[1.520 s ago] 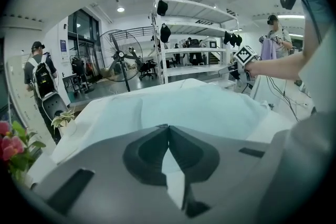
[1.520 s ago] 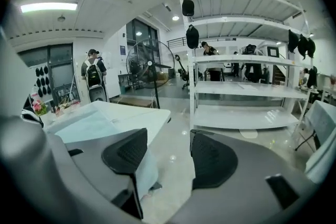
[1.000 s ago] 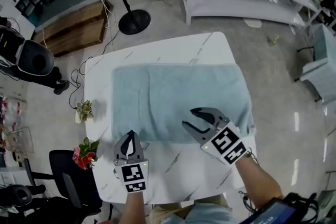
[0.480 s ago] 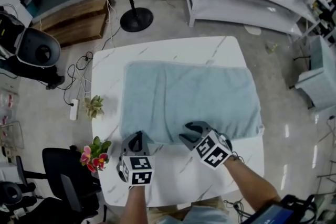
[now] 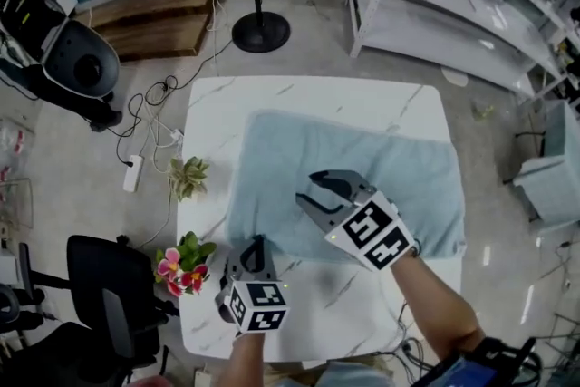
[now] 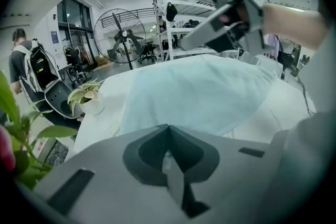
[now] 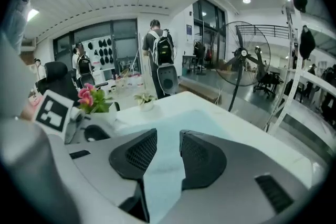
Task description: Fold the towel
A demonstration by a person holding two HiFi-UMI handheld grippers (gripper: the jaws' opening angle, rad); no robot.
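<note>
Where beneath right tongs (image 5: 304, 187), towel (image 5: 408, 186) invisible

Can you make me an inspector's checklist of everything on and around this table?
Surface: white marble table.
Job's things: light blue towel, lying flat on the table.
Clutter: leafy plant and pink flowers at the table's left edge.
Grippers: left gripper shut, at the towel's near edge; whether it pinches the towel is unclear. Right gripper open, hovering above the towel.
Cables: power strip and loose cables on the floor.
Surroundings: fan, shelves, office chair, person with a backpack.
</note>
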